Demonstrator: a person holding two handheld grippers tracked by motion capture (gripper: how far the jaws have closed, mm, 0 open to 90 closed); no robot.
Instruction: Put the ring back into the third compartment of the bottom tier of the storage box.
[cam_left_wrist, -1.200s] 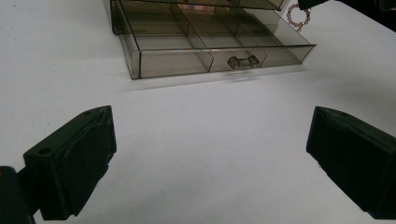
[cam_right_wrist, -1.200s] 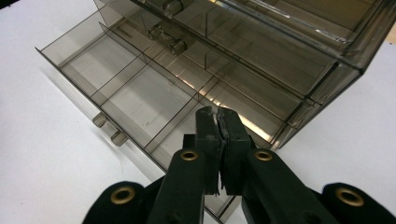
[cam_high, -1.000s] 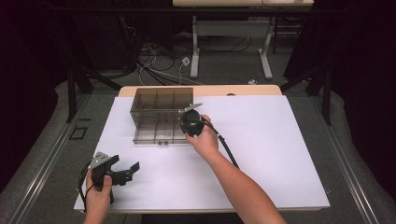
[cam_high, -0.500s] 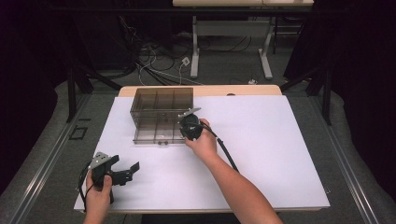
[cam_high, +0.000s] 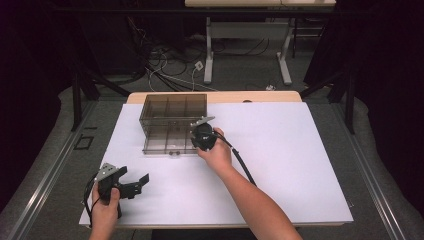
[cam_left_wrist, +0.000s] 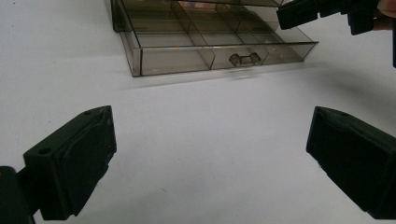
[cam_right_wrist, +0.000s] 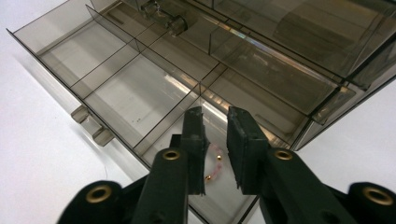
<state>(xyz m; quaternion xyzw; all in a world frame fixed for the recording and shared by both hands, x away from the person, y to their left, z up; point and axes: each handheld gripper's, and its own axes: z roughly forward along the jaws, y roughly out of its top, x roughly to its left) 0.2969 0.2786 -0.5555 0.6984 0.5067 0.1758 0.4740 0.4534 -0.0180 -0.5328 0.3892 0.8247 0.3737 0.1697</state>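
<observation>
I see the white worktop carrying a smoky plastic drawer box near its far left corner. My left claw gapes at the near left corner. My right claw, nearly closed but gripping nothing, hangs over a pink bracelet in the open drawer.

My right gripper has slid slightly left in the frame, over the open drawer at center.

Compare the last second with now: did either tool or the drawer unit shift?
The right tool eased slightly toward the person over the open drawer of the smoky transparent plastic drawer unit. The left tool, jaws wide apart, and the unit stayed put on the white table.
</observation>
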